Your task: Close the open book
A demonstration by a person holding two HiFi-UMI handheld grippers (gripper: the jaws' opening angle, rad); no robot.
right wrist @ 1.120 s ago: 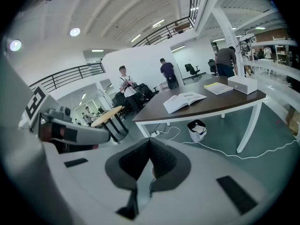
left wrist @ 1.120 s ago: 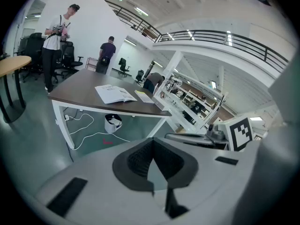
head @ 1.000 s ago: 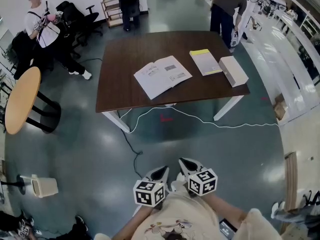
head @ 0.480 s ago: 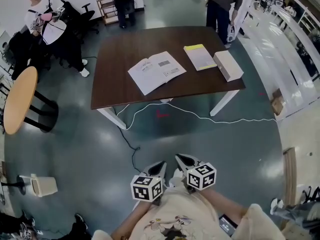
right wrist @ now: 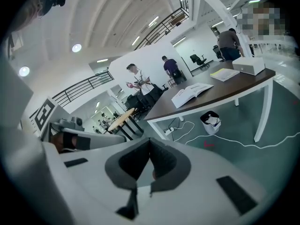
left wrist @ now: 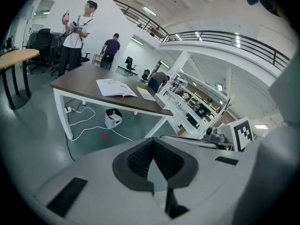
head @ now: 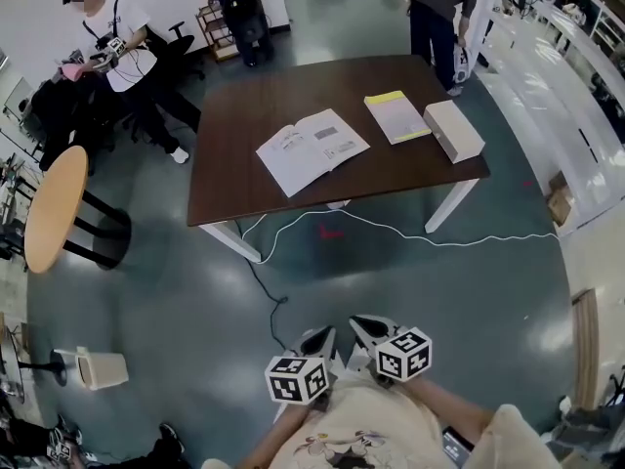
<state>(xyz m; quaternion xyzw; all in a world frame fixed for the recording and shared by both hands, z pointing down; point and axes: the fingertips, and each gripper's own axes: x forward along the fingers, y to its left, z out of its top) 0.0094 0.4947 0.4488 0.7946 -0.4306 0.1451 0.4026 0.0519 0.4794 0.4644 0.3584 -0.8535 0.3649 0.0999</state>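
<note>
The open book (head: 312, 149) lies flat with white pages up on the dark brown table (head: 244, 179), far ahead of me. It also shows in the left gripper view as the open book (left wrist: 115, 87) and in the right gripper view as the open book (right wrist: 191, 92). My left gripper (head: 317, 341) and right gripper (head: 366, 327) hang side by side close to my body, over the floor and well short of the table. Both are shut with nothing between their jaws, as the left gripper (left wrist: 152, 142) and right gripper (right wrist: 150, 144) show in their own views.
A yellow-edged book (head: 398, 117) and a white box (head: 454, 130) lie on the table's right part. A white cable (head: 391, 231) crosses the floor under it. A round wooden table (head: 49, 208) stands left, a small bin (head: 98, 367) near left. People stand behind the table.
Both grippers have drifted slightly with my body and stay shut. The person at the far left has stepped nearer to the table.
</note>
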